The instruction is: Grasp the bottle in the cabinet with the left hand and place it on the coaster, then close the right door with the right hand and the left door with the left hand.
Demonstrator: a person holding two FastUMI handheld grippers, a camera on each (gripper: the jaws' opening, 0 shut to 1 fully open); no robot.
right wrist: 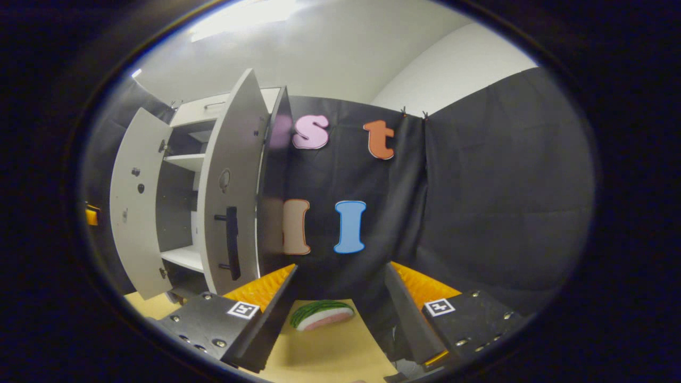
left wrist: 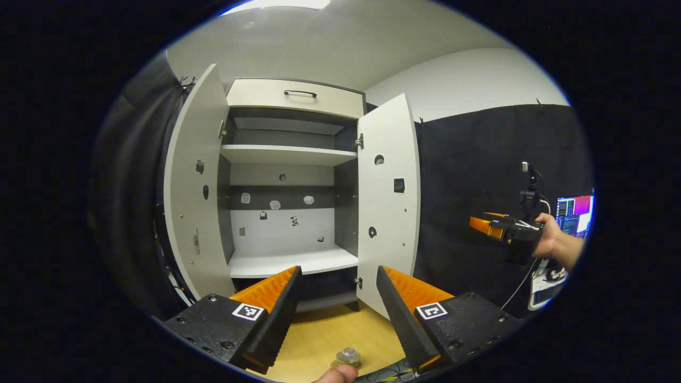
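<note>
the bottle (left wrist: 348, 357), small and clear with a rounded cap, stands on a coaster (left wrist: 340, 365) on the worktop (left wrist: 324, 332), below and between the left gripper (left wrist: 339, 276)'s spread, empty fingers; the right gripper (right wrist: 340, 274)'s fingers are spread too.

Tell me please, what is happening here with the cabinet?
A person holds a gripper in each hand in front of the cabinet. Both doors stand open: the left door and the right door. The shelves look bare. The bottle stands on the table, below the left gripper. Its jaws are open and hold nothing. The right gripper is open too, apart from the right door.
</note>
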